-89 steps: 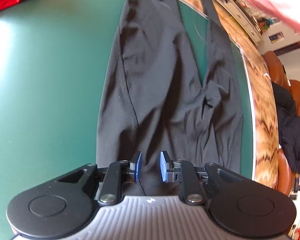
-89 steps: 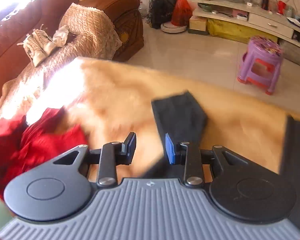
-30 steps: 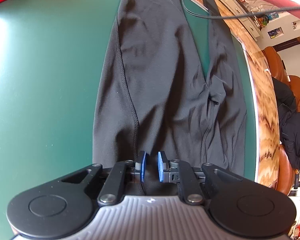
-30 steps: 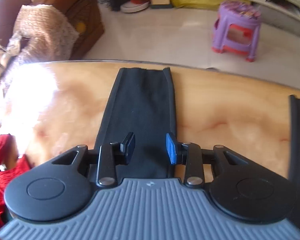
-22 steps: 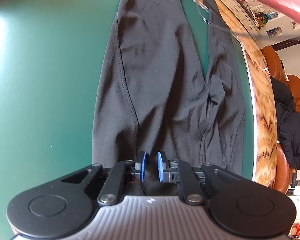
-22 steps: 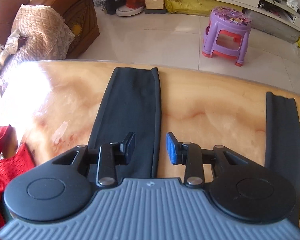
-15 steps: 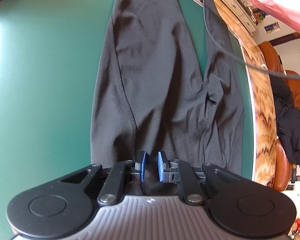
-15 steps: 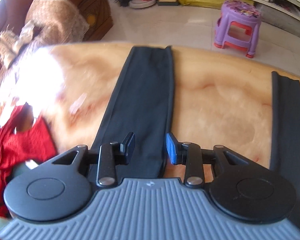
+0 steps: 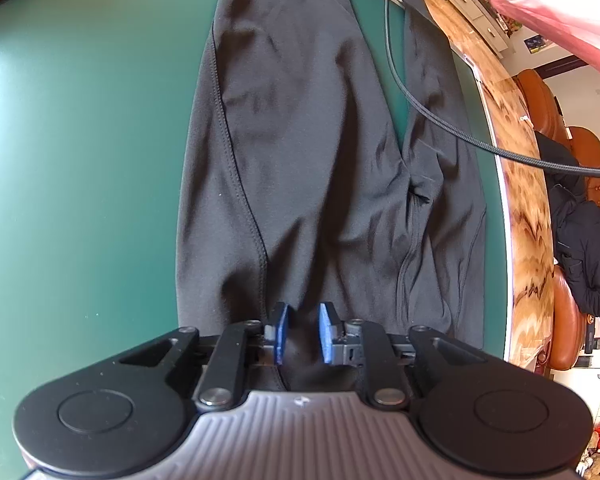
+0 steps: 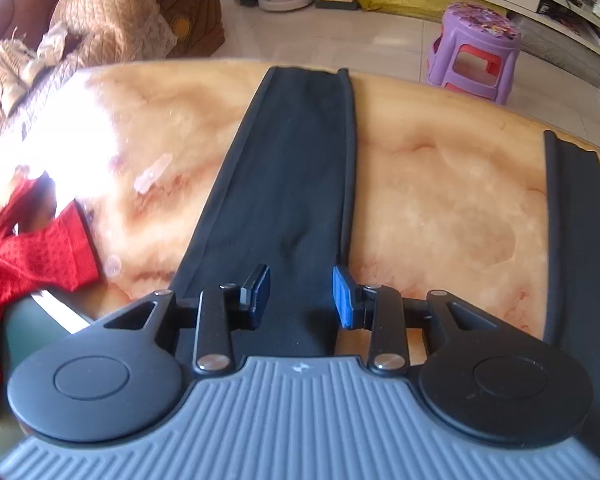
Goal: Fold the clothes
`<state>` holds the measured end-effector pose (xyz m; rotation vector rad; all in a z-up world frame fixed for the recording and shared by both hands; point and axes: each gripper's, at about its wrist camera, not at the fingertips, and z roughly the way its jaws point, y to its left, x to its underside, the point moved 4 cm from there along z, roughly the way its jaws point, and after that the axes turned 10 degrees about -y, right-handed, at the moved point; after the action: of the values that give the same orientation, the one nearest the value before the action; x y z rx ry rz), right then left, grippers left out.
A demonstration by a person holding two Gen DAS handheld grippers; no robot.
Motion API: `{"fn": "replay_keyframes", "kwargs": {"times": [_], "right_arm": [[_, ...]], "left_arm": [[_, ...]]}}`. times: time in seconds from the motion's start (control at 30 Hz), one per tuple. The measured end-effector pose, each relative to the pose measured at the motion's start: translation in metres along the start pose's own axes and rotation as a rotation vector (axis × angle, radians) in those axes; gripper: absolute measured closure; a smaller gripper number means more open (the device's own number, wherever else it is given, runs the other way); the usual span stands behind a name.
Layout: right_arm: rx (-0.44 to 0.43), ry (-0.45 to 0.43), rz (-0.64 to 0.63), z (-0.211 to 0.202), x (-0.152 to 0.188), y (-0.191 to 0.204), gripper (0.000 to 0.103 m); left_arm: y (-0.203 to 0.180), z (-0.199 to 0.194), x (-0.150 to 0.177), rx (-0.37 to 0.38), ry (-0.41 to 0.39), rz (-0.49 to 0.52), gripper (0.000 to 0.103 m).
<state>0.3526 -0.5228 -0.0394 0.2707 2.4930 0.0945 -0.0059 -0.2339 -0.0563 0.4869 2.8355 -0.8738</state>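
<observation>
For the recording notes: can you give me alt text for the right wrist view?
The right gripper hangs open above one leg of black trousers laid flat along a glossy marble-patterned table, its cuff at the far edge. The other leg lies at the right, red clothes at the left, and a purple stool stands on the floor beyond.

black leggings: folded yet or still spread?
Spread. The leggings lie flat on the green mat, both legs stretched apart up to the table edge; no fold shows.
</observation>
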Motion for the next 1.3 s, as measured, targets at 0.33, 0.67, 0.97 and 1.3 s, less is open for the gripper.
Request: {"fn": "replay_keyframes", "kwargs": {"times": [0.33,0.67,0.97,1.3], "right_arm": [[0.068,-0.191,0.136,-0.081,-0.038,-0.074,0.042],[0.237,-0.183,0.227,-0.12,-0.058,-0.17,0.031],[0.328,-0.076,0.272,-0.107,-0.053,-0.207,0.029],[0.326,-0.04,0.327,-0.1,-0.043,-0.211,0.029]], "left_arm": [[-0.02,-0.032,-0.087,-0.054,-0.148,0.064,0.033],[-0.034,-0.021,-0.26,-0.256,-0.264,0.158,0.022],[-0.066,0.036,-0.381,-0.435,-0.245,0.186,0.009],[-0.076,0.069,-0.454,-0.628,-0.186,0.144,0.001]]}}
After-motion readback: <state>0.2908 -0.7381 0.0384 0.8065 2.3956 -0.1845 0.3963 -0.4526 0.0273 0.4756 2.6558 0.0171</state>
